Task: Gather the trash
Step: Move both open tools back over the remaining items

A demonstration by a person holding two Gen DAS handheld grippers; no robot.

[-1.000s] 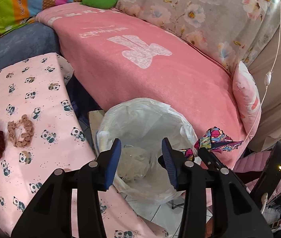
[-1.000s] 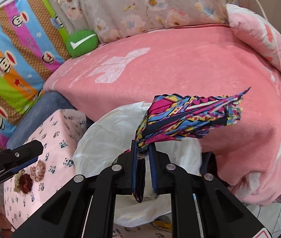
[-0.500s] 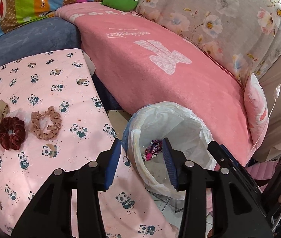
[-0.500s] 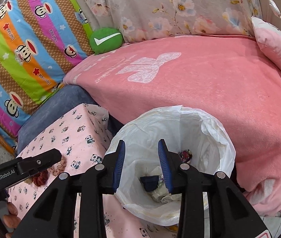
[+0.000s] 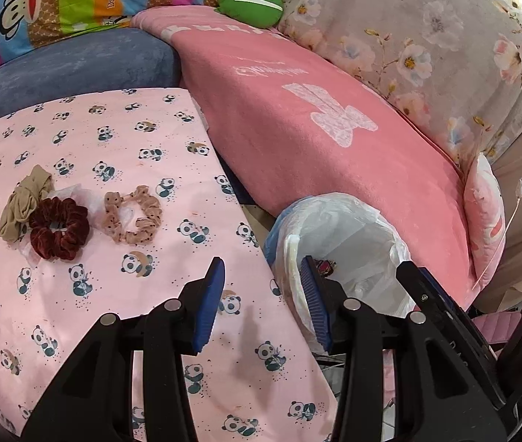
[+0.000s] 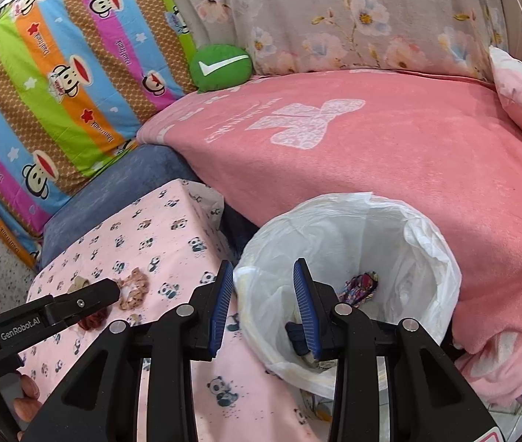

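Right gripper (image 6: 263,307) jaws apart and empty after just opening, over the rim of the white-lined trash bin (image 6: 427,243), multicoloured wrapper (image 6: 360,285) lying inside, left gripper (image 5: 261,305) parted, empty, above panda-print cloth (image 5: 113,140), three scrunchies (image 5: 58,228) there.

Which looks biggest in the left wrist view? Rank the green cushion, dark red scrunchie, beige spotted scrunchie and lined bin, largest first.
1. Lined bin, though nearest the camera.
2. Green cushion, though farthest away.
3. Dark red scrunchie and beige spotted scrunchie: too alike to rank.
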